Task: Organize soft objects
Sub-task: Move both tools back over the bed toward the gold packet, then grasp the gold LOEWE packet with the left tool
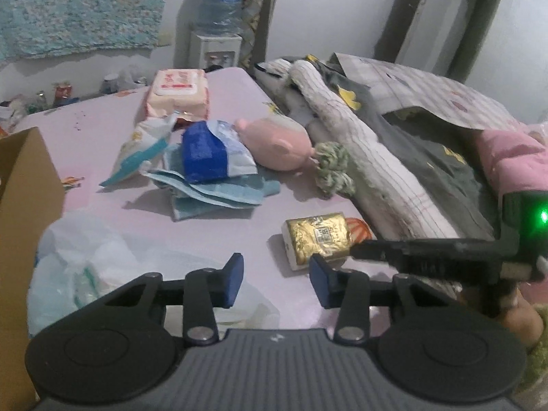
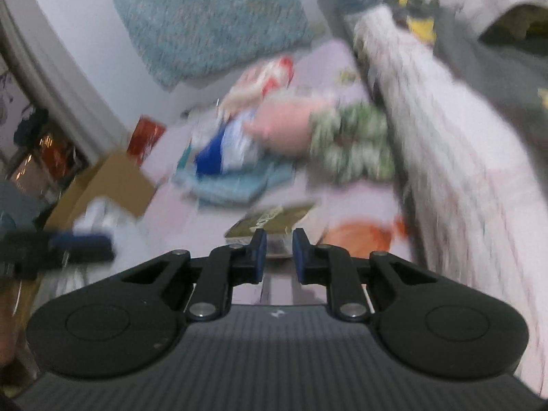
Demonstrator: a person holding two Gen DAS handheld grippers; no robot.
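On the pink table (image 1: 102, 126) a gold tissue pack (image 1: 315, 236) lies in front of my left gripper (image 1: 277, 274). That gripper stands open just short of the pack, with only bare table between its blue pads. My right gripper (image 2: 279, 250) comes in from the right; its pads sit close together on the pack's (image 2: 270, 221) near end, though this view is blurred. Its black finger (image 1: 394, 250) meets the pack's right corner. Farther back lie a pink plush pig (image 1: 277, 144), a green-white rope toy (image 1: 332, 167), a folded blue towel (image 1: 219, 195) and a blue-white packet (image 1: 212, 154).
A cardboard box (image 1: 24, 205) stands at the left edge with a clear plastic bag (image 1: 102, 267) beside it. A wet-wipes pack (image 1: 178, 92) sits at the back. Rolled striped bedding (image 1: 370, 164), grey cloth (image 1: 428, 157) and pink cloth (image 1: 513, 161) crowd the right. An orange item (image 1: 359, 227) lies behind the gold pack.
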